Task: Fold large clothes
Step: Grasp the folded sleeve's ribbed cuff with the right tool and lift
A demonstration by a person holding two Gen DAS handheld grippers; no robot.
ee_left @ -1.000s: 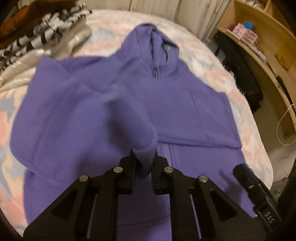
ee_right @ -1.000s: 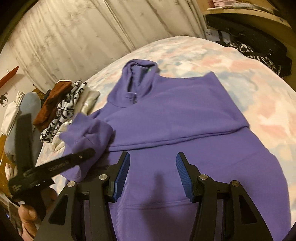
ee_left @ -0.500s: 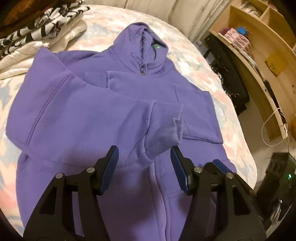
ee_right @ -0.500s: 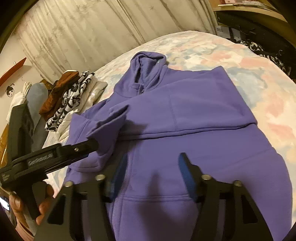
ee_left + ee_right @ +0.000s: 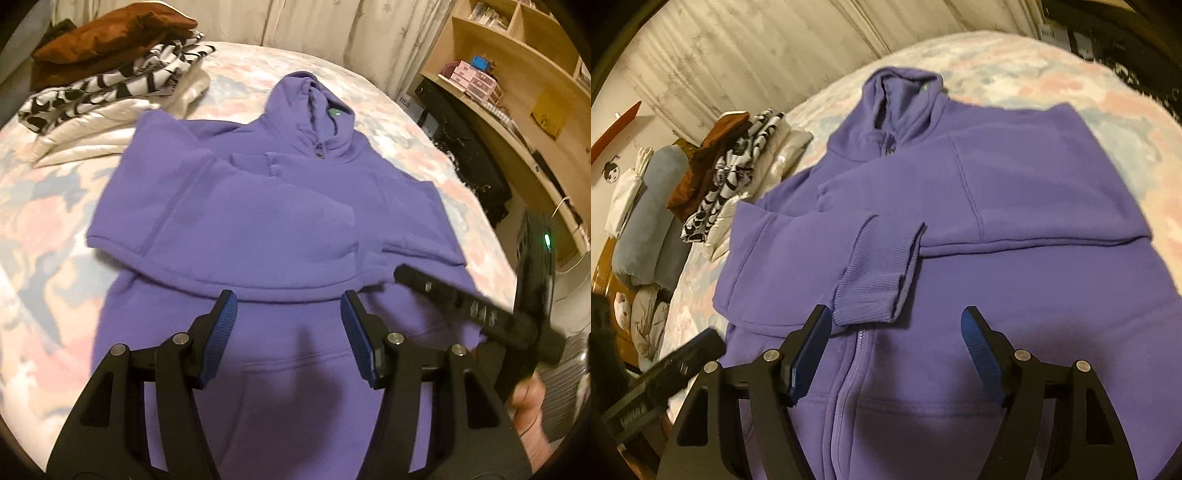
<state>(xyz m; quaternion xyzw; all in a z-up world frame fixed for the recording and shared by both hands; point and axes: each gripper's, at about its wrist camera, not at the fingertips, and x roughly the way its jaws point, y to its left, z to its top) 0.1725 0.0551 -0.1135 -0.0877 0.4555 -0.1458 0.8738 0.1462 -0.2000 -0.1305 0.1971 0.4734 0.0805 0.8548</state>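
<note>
A purple zip hoodie [image 5: 258,229] lies flat, front up, on the bed, hood at the far end. Both sleeves are folded across the chest. The left sleeve's ribbed cuff [image 5: 875,273] lies near the zipper [image 5: 846,380]. My left gripper [image 5: 288,321] is open and empty, hovering over the hoodie's lower front. My right gripper [image 5: 895,336] is open and empty, just short of the cuff, above the zipper; the hoodie [image 5: 997,229] fills its view. The right gripper's body [image 5: 476,314] shows at the right in the left wrist view.
A stack of folded clothes [image 5: 110,70] (brown, black-and-white, cream) sits at the bed's far left, also in the right wrist view [image 5: 738,162]. The floral bedspread [image 5: 44,206] surrounds the hoodie. Wooden shelves [image 5: 517,85] and dark items stand right. Curtains [image 5: 738,48] hang behind.
My left gripper let go of the left sleeve's cuff, which now lies across the chest, and drew back open. My right gripper stayed open and moved closer over the zipper.
</note>
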